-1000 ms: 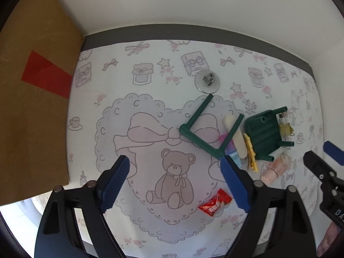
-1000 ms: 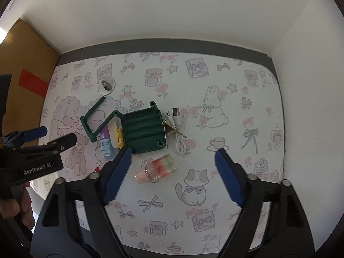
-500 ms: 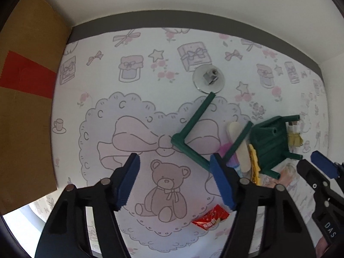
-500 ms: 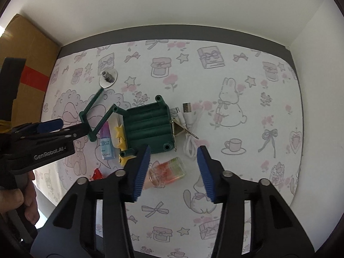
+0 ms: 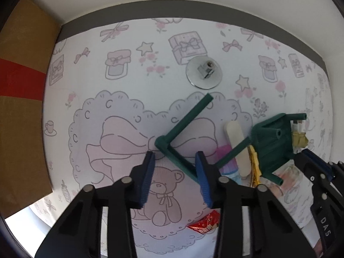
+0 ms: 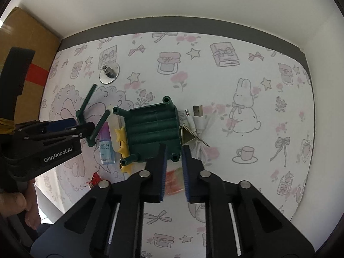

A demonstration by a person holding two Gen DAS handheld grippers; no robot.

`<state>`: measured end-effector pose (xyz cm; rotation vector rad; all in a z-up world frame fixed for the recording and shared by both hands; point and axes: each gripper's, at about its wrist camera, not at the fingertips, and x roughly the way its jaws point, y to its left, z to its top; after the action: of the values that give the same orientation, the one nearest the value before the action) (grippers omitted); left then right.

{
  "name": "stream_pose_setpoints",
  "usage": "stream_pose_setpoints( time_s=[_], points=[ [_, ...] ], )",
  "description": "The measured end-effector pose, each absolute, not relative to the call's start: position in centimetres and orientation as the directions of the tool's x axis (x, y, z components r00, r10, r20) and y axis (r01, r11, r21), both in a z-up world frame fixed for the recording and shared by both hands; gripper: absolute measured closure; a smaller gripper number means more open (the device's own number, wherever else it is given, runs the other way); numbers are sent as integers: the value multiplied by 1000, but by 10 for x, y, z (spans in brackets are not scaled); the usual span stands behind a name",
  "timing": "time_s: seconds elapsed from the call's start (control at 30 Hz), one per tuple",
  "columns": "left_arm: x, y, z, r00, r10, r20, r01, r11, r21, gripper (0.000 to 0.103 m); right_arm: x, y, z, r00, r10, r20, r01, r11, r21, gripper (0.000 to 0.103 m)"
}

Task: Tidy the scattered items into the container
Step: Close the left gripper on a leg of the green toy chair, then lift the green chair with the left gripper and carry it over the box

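A dark green slatted container (image 6: 152,133) lies on the patterned cloth, its corner posts sticking out and its U-shaped handle (image 5: 185,118) flat to its left. My left gripper (image 5: 176,178) points down over the handle. Its jaws are closing, the handle's lower bar runs between the pads, and a gap still shows. My right gripper (image 6: 174,167) hangs over the container's near corner post. Its jaws are closing to a narrow gap and do not visibly press the post. Through that gap shows a pink bottle (image 6: 173,181). A blue-purple bottle (image 6: 104,148) and yellow stars (image 6: 121,142) lie beside the container.
A white USB cable (image 6: 200,124) and a metal triangle clip (image 6: 188,135) lie right of the container. A red wrapper (image 5: 204,223), a pale flat stick (image 5: 236,146) and a silver disc (image 5: 203,73) are on the cloth. A cardboard box (image 5: 19,107) stands at the left.
Both grippers have sunk toward the cloth and their jaws have narrowed a lot. The left now straddles the handle bar; the right has come over the container's corner.
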<state>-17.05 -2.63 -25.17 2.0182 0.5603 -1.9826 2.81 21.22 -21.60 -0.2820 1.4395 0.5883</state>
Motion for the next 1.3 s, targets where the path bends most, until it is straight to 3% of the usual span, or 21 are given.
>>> stream_pose_setpoints(
  time_s=[0.3, 1.07, 1.3],
  points=[
    [-161, -26, -261, -7, 128, -992, 425, -897, -119, 95, 28, 211, -214, 15, 204, -979, -549, 820, 163, 95],
    [-120, 3, -205, -131, 130, -983, 323, -931, -166, 96, 1, 198, -169, 55, 266, -962, -583, 791, 185, 95],
    [-106, -26, -175, -166, 136, -977, 257, -950, -176, 96, -7, 194, -149, 83, 286, -955, -584, 790, 186, 95]
  ],
)
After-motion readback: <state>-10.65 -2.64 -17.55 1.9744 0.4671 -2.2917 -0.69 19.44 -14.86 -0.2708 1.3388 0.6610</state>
